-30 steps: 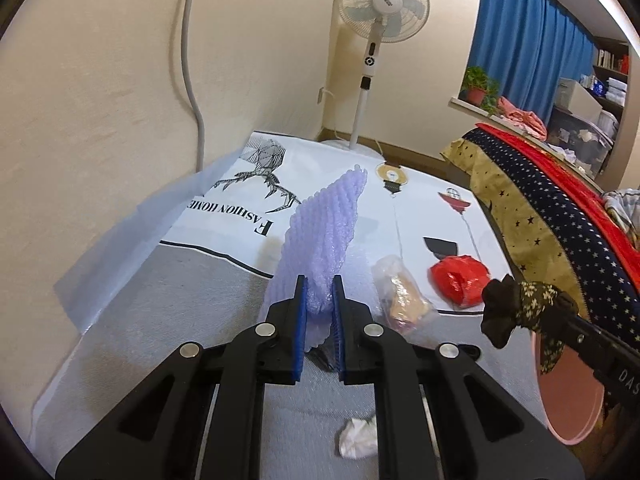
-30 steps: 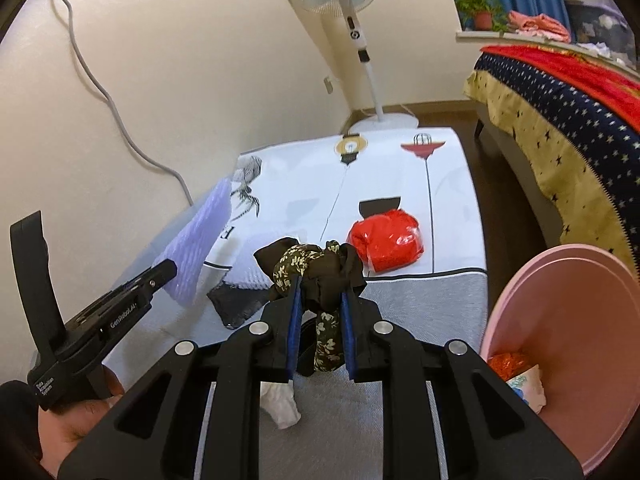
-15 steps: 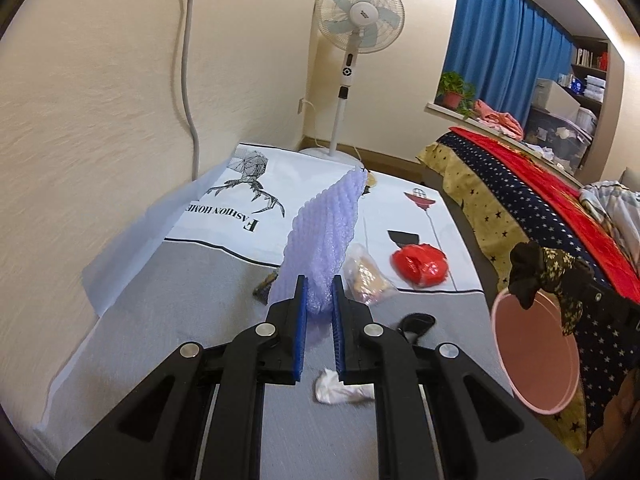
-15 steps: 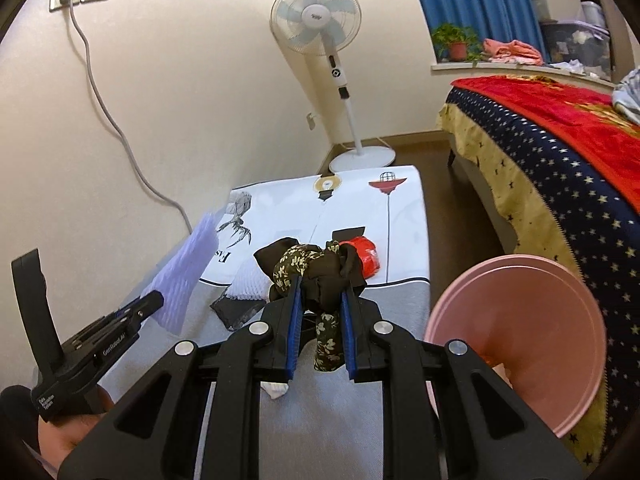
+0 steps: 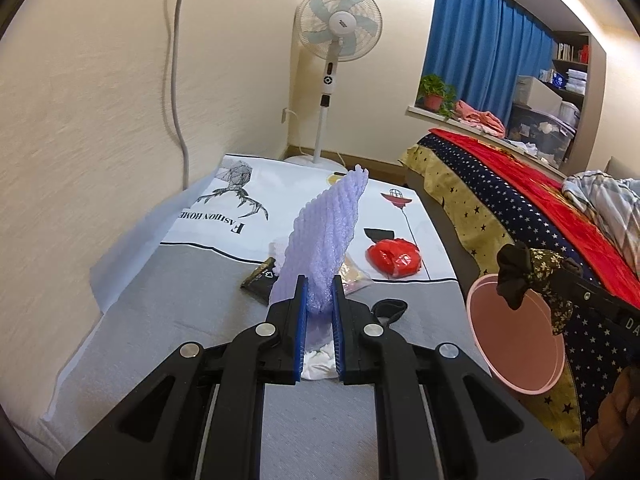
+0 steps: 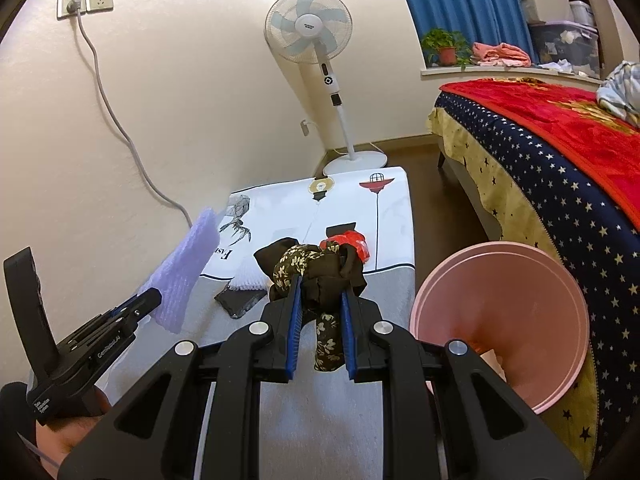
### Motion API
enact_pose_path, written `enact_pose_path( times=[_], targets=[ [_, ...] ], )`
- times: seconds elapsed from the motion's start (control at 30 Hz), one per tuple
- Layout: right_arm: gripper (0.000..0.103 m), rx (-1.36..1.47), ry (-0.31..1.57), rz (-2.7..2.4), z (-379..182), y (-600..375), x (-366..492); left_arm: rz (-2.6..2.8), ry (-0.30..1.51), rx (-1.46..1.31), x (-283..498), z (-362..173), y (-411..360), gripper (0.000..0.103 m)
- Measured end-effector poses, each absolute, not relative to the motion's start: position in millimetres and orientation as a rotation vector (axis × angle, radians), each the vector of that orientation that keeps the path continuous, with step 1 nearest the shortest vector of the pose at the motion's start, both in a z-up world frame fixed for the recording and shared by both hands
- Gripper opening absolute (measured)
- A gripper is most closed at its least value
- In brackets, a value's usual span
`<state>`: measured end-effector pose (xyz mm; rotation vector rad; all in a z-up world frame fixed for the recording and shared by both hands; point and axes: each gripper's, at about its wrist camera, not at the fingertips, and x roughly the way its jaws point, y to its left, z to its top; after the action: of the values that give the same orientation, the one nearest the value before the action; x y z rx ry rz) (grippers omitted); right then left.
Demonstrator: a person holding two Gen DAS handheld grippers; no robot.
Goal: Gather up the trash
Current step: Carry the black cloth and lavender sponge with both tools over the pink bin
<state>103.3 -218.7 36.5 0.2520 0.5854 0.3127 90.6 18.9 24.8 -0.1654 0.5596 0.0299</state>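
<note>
Two tools up over bench [image 5: 132, 320], we see both loaded. Pink bin [image 6: 500, 300] at bench's right edge, beside bed [image 6: 560, 168]. Left tool [image 5: 318, 304] nearly closed, pinching lilac foam net [image 5: 324, 240] upright. Right tool [image 6: 319, 304] nearly closed on dark floral cloth [image 6: 316, 268], just left of bin. On bench: red bag [image 5: 394, 258], black wrapper [image 5: 260, 278], white tissue [image 5: 318, 362] we see under left tool.
</note>
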Motion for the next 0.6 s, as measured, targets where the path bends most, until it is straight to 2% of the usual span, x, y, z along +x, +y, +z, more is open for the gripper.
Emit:
enact_pose_path(
  times=[0.6],
  targets=[
    [0.018,0.254,0.596,0.292,28.6,-220.5,105.6,0.018,0.554,-0.156,87.6,25.2,16.6,0.011]
  ],
)
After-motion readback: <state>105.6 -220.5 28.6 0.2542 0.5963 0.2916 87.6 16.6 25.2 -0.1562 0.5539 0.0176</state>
